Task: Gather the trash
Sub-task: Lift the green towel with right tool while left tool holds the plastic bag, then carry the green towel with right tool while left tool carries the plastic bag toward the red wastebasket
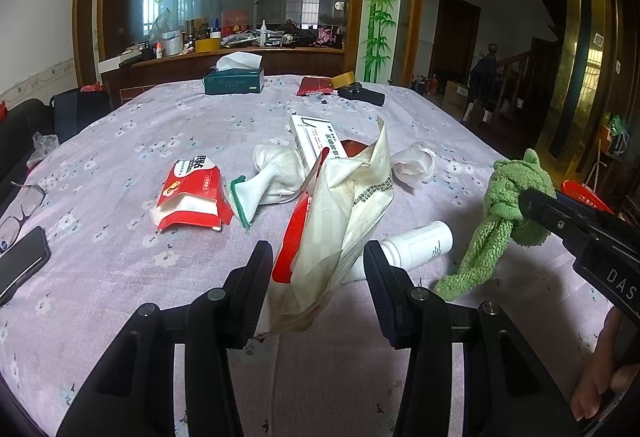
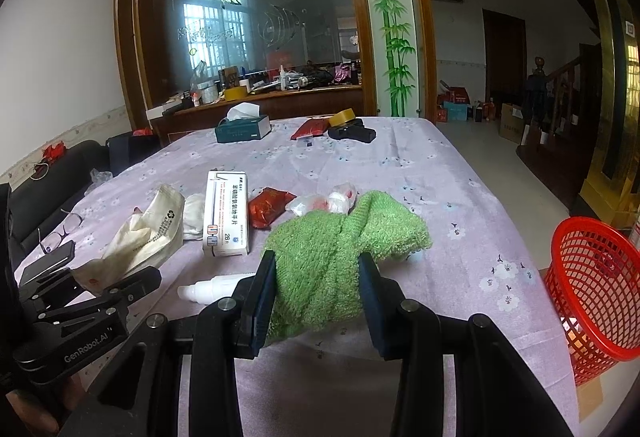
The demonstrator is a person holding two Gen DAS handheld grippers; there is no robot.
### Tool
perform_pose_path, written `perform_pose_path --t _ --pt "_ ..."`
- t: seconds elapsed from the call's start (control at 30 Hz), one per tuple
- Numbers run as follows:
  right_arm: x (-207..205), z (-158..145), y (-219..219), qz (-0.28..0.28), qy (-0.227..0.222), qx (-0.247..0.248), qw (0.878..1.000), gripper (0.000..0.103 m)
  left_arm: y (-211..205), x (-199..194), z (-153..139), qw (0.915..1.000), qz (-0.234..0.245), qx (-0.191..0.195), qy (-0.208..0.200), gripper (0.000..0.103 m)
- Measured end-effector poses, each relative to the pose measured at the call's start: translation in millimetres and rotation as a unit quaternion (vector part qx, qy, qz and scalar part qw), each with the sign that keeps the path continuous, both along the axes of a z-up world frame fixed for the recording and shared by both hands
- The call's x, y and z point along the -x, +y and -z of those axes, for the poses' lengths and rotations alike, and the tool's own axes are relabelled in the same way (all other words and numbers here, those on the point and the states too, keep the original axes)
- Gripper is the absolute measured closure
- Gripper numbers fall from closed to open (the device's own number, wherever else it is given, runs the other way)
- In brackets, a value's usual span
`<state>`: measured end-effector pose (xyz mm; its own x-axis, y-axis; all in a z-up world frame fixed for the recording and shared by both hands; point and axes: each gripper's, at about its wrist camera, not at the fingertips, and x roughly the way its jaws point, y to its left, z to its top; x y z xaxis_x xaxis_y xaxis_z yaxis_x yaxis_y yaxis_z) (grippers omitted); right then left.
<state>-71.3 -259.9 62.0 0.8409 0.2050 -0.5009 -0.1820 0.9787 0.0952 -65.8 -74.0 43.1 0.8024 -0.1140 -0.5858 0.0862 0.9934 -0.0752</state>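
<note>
My left gripper [image 1: 318, 261] is shut on a crumpled white and red wrapper [image 1: 340, 205], which stands up from between the pads above the purple tablecloth [image 1: 120, 277]. The right wrist view shows that wrapper [image 2: 140, 233] at the left, with the left gripper [image 2: 128, 283] under it. My right gripper [image 2: 318, 277] is shut on a knotted green towel [image 2: 340, 237], held over the table's near right side. In the left wrist view the towel [image 1: 508, 197] hangs from the right gripper [image 1: 526, 207]. A red mesh basket [image 2: 596, 289] stands beyond the table's right edge.
On the cloth lie a red and white tissue pack [image 1: 190, 197], a white sock [image 1: 272, 177], a medicine box [image 2: 226, 213], a white bottle [image 1: 416, 245], a red packet [image 2: 268, 207] and crumpled plastic [image 1: 414, 163]. Glasses [image 1: 24, 205] and a phone [image 1: 20, 265] lie at the left edge.
</note>
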Motion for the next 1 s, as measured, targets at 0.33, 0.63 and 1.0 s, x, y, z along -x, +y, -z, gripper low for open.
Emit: perform_pose_path --t 0.33,0.63,1.0 --pt "0.3 -0.4 0.3 0.001 -0.001 0.003 1.0 0.06 0.3 1.0 0.0 1.0 -0.001 0.0 0.0 0.057" --pt "1.1 -1.4 0.4 0.002 0.002 0.004 1.0 0.06 0.0 1.1 0.2 1.0 -0.001 0.0 0.0 0.057" --pt "15.2 -17.8 -9.6 0.01 -0.012 -0.003 1.0 0.06 -1.8 2.2 -1.1 1.0 -0.003 -0.004 0.001 0.057"
